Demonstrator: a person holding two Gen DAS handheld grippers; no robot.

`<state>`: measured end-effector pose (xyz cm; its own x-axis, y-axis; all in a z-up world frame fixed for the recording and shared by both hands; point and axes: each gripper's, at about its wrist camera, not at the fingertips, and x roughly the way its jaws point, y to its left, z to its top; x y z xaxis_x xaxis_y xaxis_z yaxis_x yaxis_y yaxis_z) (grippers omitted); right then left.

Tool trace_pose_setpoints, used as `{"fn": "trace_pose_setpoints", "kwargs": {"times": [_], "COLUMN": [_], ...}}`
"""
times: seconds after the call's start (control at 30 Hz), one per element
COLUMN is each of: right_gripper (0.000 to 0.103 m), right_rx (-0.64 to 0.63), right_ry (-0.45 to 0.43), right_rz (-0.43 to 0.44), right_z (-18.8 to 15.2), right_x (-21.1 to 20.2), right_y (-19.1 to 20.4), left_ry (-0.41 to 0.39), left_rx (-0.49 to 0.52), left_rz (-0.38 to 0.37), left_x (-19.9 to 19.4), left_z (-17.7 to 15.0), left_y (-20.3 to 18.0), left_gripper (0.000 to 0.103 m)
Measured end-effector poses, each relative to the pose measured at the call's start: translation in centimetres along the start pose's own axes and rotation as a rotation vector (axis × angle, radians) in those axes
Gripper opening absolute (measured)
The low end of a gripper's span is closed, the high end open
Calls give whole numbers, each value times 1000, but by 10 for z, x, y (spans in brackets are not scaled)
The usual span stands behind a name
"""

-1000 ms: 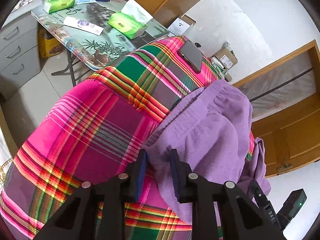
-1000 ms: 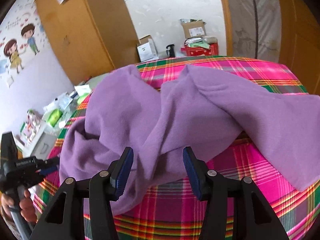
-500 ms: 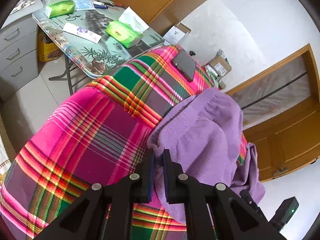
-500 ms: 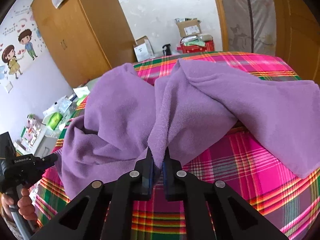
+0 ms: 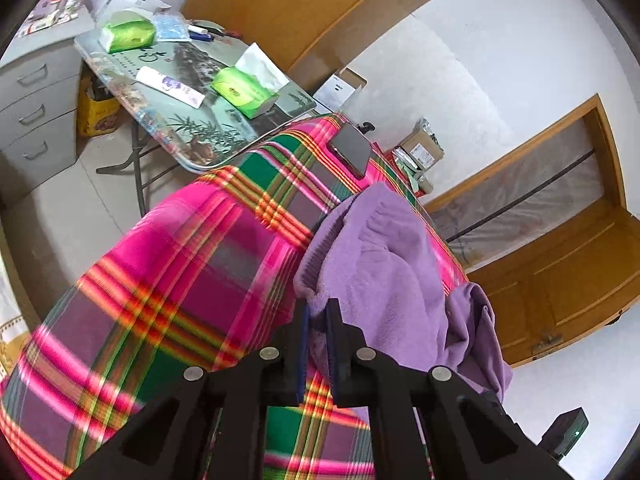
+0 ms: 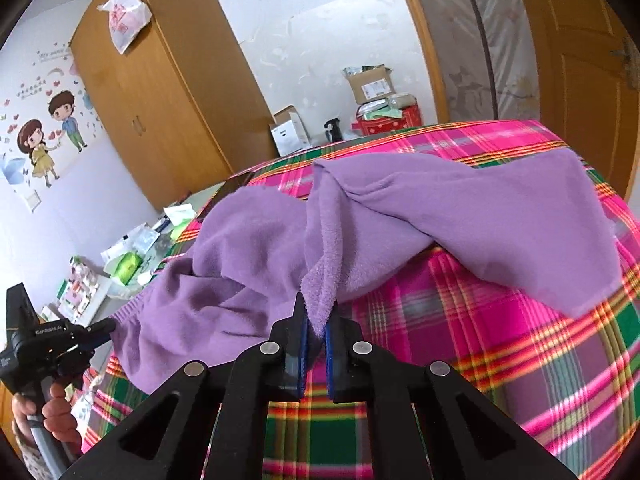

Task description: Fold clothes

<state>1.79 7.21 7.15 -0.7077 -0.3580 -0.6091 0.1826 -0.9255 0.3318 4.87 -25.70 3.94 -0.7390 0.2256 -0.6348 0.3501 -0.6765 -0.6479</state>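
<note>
A purple fleece garment lies bunched on a table under a pink, green and red plaid cloth. My left gripper is shut on the garment's ribbed elastic edge, which is lifted off the cloth. My right gripper is shut on a pinched fold of another edge, with the fabric rising between its blue pads. In the right wrist view the left gripper shows at the far left, held by a hand, with the garment stretched toward it.
A dark phone lies on the plaid cloth beyond the garment. A side table with green tissue packs stands at the left, with grey drawers beside it. Cardboard boxes and a wooden wardrobe stand by the far wall.
Both grippers have shut on the garment's edges, from open a second ago. Both have since drawn back and up a little, lifting the held fabric off the cloth.
</note>
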Motion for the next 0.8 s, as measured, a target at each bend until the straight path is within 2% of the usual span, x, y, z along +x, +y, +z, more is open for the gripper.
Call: {"fn": "trace_pose_setpoints", "kwargs": {"times": [0.53, 0.7, 0.8], "right_gripper": [3, 2, 6], "right_rx": [-9, -13, -35], "right_ry": [-35, -40, -42], "right_rz": [22, 21, -6], "right_z": [-51, -54, -50], "right_x": [-52, -55, -51], "right_y": [-6, -8, -8], "left_ry": [-39, -27, -27], "left_rx": [32, 26, 31], "left_rz": [29, 35, 33], "left_x": [-56, -60, -61], "left_z": [-51, -61, -65], "left_y": [24, 29, 27], "left_gripper": [8, 8, 8]}}
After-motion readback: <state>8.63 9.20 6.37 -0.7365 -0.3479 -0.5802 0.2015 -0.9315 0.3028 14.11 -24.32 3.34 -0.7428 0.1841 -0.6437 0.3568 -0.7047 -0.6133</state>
